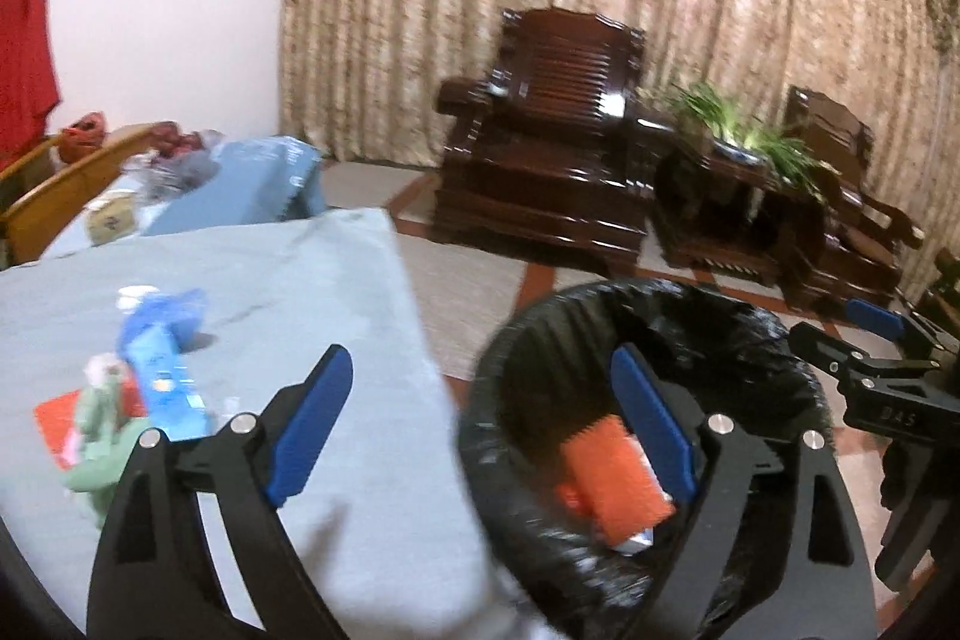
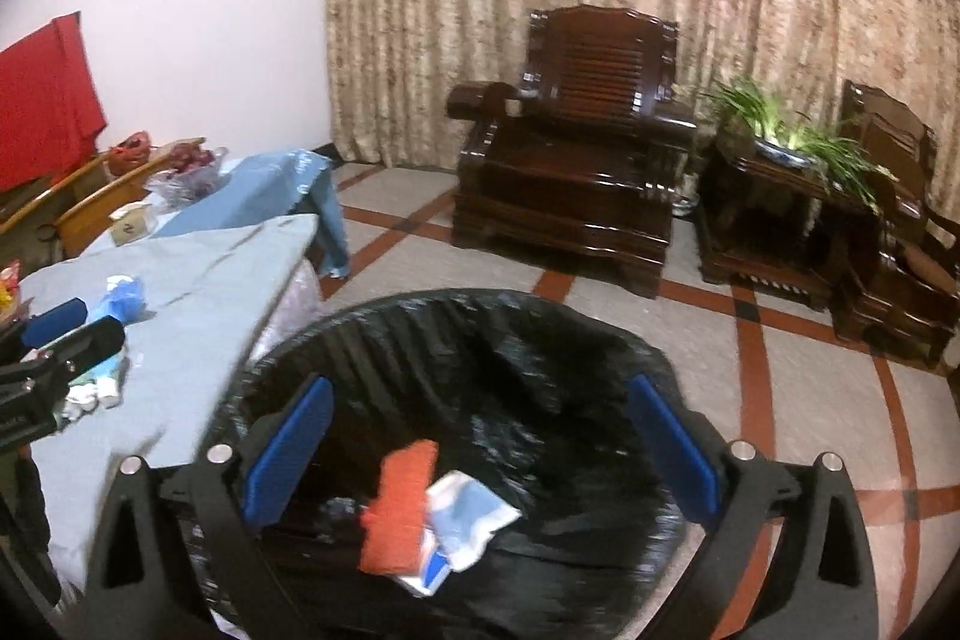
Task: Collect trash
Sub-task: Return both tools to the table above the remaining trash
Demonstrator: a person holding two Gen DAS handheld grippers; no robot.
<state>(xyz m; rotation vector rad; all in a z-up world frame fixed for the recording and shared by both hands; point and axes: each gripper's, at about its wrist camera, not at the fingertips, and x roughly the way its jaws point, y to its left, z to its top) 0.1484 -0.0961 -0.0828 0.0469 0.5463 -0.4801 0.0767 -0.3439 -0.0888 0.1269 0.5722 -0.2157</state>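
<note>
A tiled floor lies bare between the dark wooden armchair and the black-lined trash bin, which stands just beside the edge of the cloth-covered desk. The right claw hangs wide open and empty over the bin. The left claw, equally wide and empty, straddles the desk edge and the bin rim. An orange wrapper and crumpled white paper lie in the bin. A blue wrapper and green scrap lie on the desk.

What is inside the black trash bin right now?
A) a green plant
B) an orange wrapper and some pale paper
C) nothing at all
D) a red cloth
B: in the right wrist view an orange wrapper lies beside pale paper inside the black trash bin.
</note>
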